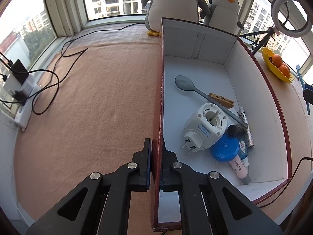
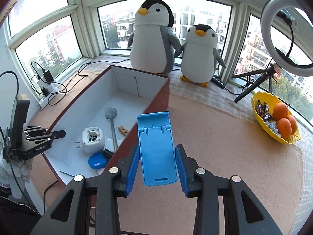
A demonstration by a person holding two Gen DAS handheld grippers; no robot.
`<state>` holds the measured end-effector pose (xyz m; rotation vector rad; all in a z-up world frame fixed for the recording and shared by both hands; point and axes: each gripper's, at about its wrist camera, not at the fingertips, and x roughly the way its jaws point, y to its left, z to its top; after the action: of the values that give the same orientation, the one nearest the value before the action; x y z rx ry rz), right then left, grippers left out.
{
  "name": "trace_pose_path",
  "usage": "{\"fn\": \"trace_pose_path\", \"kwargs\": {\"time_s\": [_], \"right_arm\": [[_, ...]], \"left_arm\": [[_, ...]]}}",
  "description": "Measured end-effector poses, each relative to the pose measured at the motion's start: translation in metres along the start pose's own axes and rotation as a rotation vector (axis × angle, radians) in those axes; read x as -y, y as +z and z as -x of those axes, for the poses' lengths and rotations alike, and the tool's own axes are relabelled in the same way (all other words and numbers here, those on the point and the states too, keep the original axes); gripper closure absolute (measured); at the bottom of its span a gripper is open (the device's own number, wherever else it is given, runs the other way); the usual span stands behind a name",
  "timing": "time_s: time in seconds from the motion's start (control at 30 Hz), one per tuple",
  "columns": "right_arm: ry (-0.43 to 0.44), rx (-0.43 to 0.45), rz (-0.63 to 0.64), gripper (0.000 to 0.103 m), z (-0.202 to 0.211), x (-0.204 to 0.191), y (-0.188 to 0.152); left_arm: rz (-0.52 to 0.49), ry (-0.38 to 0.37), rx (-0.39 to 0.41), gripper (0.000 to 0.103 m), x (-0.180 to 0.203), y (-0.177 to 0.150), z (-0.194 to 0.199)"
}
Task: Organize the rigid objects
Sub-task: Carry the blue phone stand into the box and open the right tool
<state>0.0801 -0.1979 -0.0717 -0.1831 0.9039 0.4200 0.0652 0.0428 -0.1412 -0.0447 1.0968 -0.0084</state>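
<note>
A red box with a white inside (image 1: 230,74) (image 2: 125,87) stands on the peach mat. My left gripper (image 1: 157,143) is shut on the box's left wall. In the box lie a grey spoon (image 1: 183,83) (image 2: 111,114), a wooden clothespin (image 1: 222,98) (image 2: 123,130), a white plug device (image 1: 207,129) (image 2: 93,140), a blue lid (image 1: 225,149) (image 2: 96,161) and some tubes (image 1: 239,165). My right gripper (image 2: 157,156) is shut on a blue phone stand (image 2: 156,146), held above the mat just right of the box's right wall.
Two plush penguins (image 2: 154,39) (image 2: 201,54) sit at the window behind the box. A yellow bowl with oranges and candies (image 2: 273,117) and a ring light on a tripod (image 2: 285,35) are at the right. A power strip with cables (image 1: 23,90) lies at the left.
</note>
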Motion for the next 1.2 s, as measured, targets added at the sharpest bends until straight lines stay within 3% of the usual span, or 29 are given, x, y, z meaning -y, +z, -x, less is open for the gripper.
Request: {"fn": "trace_pose_path", "kwargs": {"time_s": [0.43,0.9,1.07,1.2], "right_arm": [[0.064,-0.034,0.088,0.069,-0.024,-0.09,0.006],[0.075,-0.069,0.087,0.069,-0.041,-0.111,0.002],[0.068,-0.058,0.086,0.053,-0.04,-0.111,0.003],[0.06,-0.055,0.097,0.046,-0.039,-0.111,0.002]], "left_arm": [[-0.032,-0.012,0.016,0.098,0.0,-0.001,-0.001],[-0.04,-0.015,0.022,0.098,0.0,-0.001,-0.001],[-0.037,-0.014,0.021,0.098,0.0,-0.001,-0.001],[-0.035,-0.013,0.021,0.098,0.0,0.0,-0.001]]}}
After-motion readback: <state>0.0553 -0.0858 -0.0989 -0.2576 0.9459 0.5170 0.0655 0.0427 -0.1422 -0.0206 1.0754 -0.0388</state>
